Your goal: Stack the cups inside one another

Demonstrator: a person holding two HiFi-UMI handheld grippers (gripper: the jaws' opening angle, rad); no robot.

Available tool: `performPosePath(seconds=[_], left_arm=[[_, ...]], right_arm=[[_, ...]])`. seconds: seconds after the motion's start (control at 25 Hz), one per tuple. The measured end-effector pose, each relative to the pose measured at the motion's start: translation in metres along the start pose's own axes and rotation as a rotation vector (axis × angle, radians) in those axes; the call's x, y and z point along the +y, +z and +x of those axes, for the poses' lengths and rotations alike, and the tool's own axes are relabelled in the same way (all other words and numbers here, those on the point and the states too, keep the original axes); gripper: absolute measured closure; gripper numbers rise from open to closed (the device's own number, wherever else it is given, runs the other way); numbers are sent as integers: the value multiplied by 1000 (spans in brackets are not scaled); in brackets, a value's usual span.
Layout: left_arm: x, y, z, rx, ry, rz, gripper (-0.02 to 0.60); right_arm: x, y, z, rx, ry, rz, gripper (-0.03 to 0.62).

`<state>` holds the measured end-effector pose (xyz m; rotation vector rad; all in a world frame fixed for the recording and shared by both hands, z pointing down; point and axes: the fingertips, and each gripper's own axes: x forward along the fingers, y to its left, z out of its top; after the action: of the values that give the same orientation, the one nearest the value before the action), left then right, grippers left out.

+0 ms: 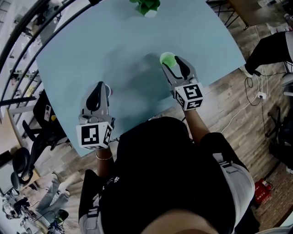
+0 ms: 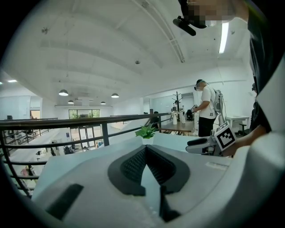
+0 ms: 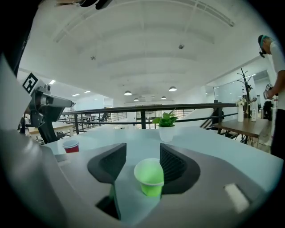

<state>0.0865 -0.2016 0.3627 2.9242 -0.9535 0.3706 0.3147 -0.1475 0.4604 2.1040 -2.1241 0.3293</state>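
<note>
A green cup [image 1: 167, 58] stands upright on the pale blue table [image 1: 114, 41], right of the middle. My right gripper [image 1: 174, 61] is open around it. In the right gripper view the green cup [image 3: 149, 177] sits between the spread jaws, close against the right pad [image 3: 171, 162] and apart from the left one. A red cup [image 3: 71, 146] stands on the table at the left, just beside the tip of my left gripper [image 1: 101, 87]; only a sliver of the red cup [image 1: 110, 91] shows from above. The left gripper [image 2: 145, 149] has its fingertips together with nothing between them.
A potted plant [image 1: 146, 5] stands at the table's far edge. A dark railing [image 3: 142, 109] runs behind the table. The near table edge lies just under my hands. Chairs [image 1: 32, 137] stand on the floor at the left. A person in a white shirt [image 2: 207, 109] stands far off.
</note>
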Motion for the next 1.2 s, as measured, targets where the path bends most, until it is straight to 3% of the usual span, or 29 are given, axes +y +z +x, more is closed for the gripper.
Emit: performPosePath(seconds=[0.16, 0.6, 0.92, 1.04, 1.2], left_arm=[[4, -3, -6, 12, 29, 0, 589], [16, -8, -21, 28, 90, -4, 589], [26, -11, -32, 29, 129, -5, 589], [29, -10, -35, 28, 142, -10, 589], [34, -16, -39, 31, 152, -21, 589]], right_arm=[[-5, -18, 9, 64, -1, -12, 307], [-19, -44, 25, 152, -17, -37, 217], [-19, -55, 35, 187, 0, -58, 213], [-17, -58, 36, 192, 9, -51, 246], [-15, -59, 38, 199, 19, -59, 246]])
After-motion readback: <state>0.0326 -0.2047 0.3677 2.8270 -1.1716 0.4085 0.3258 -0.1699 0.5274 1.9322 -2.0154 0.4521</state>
